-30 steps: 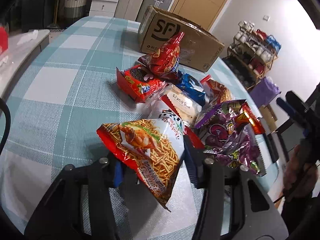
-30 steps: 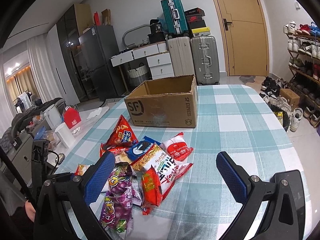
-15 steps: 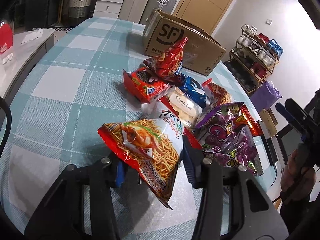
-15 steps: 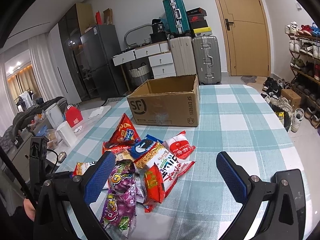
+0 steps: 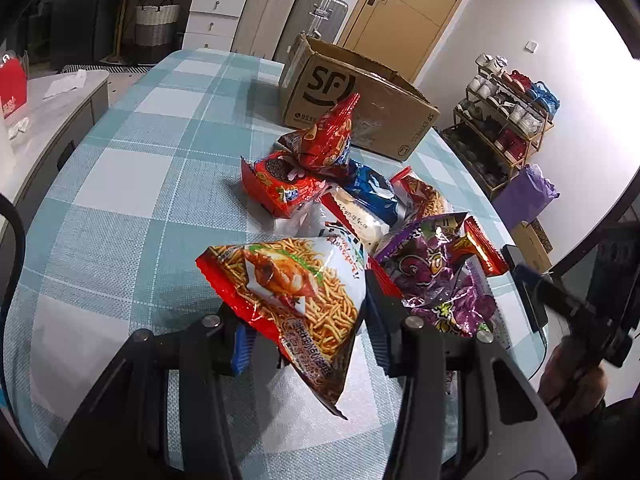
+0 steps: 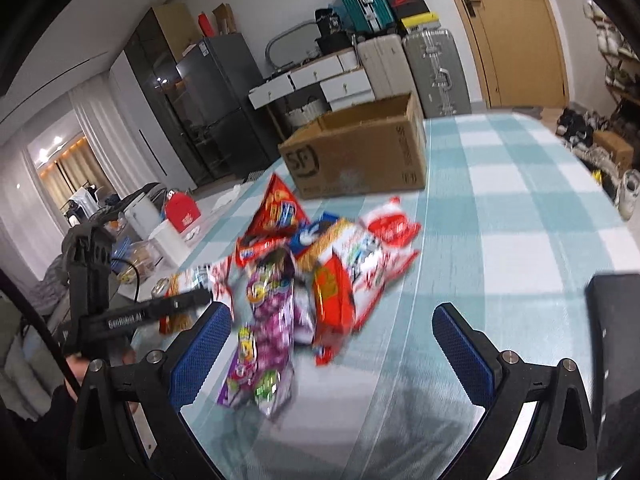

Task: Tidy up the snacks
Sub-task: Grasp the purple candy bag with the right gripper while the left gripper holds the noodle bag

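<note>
The task is sitting near its start, by the look of things. The left gripper (image 5: 306, 330) is holding a noodle bag (image 5: 294, 288), its jaws clamped on the bag's lower part, so the bag is hanging clear of the worktop (image 5: 120, 184) in front of the pile (image 5: 360, 208). That is the only snack being handled. The box (image 5: 352, 100) is standing open at the far side of the worktop, well apart from the held bag. From the right wrist view the part of its inside that shows is looking empty, though the floor of the box is hidden, so I cannot say for sure that nothing is in it.

The right gripper (image 6: 332, 344) is hovering over the near end of the pile with its jaws wide apart and nothing between them; a purple bag (image 6: 268, 320) is lying just ahead of them. That view is blurred, so finer detail is lost.

Left to do, as I judge it: carrying the noodle bag over to the box, then dealing with the rest of the pile, which is lying heaped and overlapping between the grippers and the box: a red cone bag (image 5: 328, 136), a blue bag (image 5: 372, 188), and several more red and white ones.
</note>
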Action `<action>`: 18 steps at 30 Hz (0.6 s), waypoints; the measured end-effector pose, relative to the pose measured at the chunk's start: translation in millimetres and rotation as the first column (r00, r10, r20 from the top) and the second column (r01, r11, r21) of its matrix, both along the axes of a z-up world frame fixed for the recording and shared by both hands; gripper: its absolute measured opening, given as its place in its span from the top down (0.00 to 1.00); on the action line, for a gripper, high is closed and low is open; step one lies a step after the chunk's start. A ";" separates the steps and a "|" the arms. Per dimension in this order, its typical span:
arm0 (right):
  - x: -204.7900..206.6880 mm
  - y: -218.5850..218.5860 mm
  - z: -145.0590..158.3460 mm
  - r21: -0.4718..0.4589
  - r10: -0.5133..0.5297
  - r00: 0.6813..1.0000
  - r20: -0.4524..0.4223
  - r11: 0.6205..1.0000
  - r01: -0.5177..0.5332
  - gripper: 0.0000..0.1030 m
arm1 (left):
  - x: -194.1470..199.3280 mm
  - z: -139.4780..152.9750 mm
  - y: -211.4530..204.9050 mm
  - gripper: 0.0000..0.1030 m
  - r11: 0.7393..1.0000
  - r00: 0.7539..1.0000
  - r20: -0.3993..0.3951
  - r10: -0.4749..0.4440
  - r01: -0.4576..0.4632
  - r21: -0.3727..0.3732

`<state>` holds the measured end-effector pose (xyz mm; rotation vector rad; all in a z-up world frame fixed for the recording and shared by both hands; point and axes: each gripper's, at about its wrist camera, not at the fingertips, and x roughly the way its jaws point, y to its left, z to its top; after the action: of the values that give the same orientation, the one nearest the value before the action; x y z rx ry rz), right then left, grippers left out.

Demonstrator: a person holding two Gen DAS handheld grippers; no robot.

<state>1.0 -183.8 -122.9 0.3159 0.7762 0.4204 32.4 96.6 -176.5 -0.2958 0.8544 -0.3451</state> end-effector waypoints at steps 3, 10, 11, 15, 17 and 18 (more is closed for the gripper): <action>-6.1 2.6 -14.5 0.020 0.020 0.999 -0.043 1.000 -0.019 0.00 | -2.9 1.7 -2.8 0.58 1.000 1.000 0.007 -0.008 0.008 0.017; -5.2 19.6 -40.9 0.107 0.100 0.987 -0.129 0.990 -0.086 0.00 | -8.7 6.5 -6.5 0.58 0.999 1.000 0.021 -0.023 0.023 0.028; -4.4 21.7 -42.5 0.116 0.110 0.985 -0.133 0.989 -0.094 0.00 | -9.1 6.4 -6.4 0.57 0.999 1.000 0.021 -0.024 0.023 0.028; 2.4 32.6 -47.3 0.140 0.140 0.978 -0.153 0.983 -0.119 0.01 | -12.2 3.1 -7.5 0.58 0.999 0.999 0.012 -0.030 0.029 0.036; 4.3 39.1 -47.6 0.145 0.158 0.975 -0.157 0.980 -0.135 0.03 | -13.7 1.2 -6.9 0.57 0.999 1.000 0.009 -0.029 0.029 0.040; 5.4 42.9 -46.8 0.147 0.165 0.973 -0.159 0.979 -0.142 0.03 | -14.2 -0.1 -6.7 0.57 0.999 1.000 0.005 -0.030 0.030 0.040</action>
<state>6.4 -140.8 -169.7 0.4234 0.9454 0.5988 18.2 89.9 -176.6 -0.2449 0.8602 -0.3561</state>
